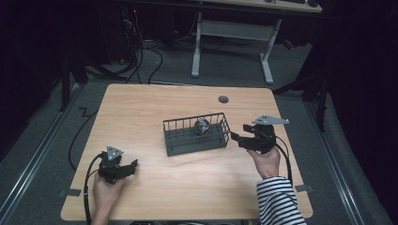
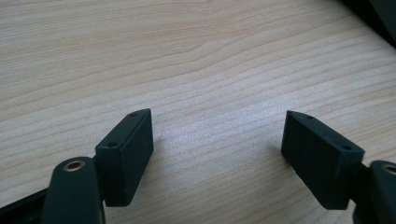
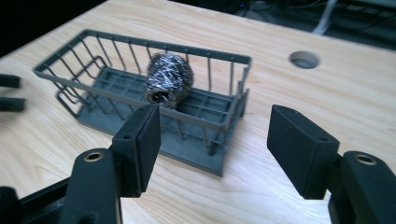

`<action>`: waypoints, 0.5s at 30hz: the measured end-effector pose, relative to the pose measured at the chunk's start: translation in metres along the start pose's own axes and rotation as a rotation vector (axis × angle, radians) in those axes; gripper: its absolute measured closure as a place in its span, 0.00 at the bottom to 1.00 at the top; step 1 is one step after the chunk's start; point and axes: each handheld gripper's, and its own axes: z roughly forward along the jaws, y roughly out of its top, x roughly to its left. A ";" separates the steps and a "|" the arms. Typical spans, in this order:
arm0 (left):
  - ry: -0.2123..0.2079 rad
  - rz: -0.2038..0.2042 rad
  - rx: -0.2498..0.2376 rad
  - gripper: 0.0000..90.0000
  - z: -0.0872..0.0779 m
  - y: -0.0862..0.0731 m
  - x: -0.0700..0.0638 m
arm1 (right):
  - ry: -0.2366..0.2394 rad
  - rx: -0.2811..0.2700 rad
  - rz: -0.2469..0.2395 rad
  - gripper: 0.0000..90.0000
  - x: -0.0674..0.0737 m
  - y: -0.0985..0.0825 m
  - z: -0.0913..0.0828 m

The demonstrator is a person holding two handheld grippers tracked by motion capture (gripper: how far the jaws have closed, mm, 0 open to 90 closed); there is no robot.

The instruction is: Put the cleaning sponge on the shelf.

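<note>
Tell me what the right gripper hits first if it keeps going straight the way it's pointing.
Most likely the near end wall of the wire basket: the right gripper points at it with its jaws apart and nothing between them. The steel wool scourer lies farther in, behind that wall. Depth is hard to judge.

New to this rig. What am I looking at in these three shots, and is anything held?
No robot here: a person holds a hand-operated pair of tongs in each hand at a wooden table. The high view looks down from above the person's side; the left tongs are at lower left, the right tongs beside the basket. The other two pictures come from cameras riding on each pair of tongs, looking along their black jaws.

On the table stands a grey wire basket with a steel wool scrubber lying inside it. Farther back is a round cable hole.

Nothing is held. The left tongs stand open over bare wood. The right tongs are open too, pointed at the basket's near end with a gap to it, nothing between the jaws.
</note>
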 end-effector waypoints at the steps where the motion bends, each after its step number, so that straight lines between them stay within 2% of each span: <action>1: 0.000 0.000 0.000 0.28 0.000 0.000 0.000 | 0.000 0.000 0.000 0.40 0.000 0.000 0.000; 7: 0.000 0.000 0.000 0.28 0.000 0.000 0.000 | -0.008 -0.019 0.010 0.40 -0.001 -0.012 -0.013; 12: 0.001 0.000 0.000 0.28 0.000 0.000 0.000 | -0.014 -0.025 0.052 0.40 -0.009 -0.028 -0.022; 15: 0.001 0.000 0.000 0.28 0.000 0.000 0.000 | -0.019 -0.028 0.061 0.40 -0.013 -0.034 -0.024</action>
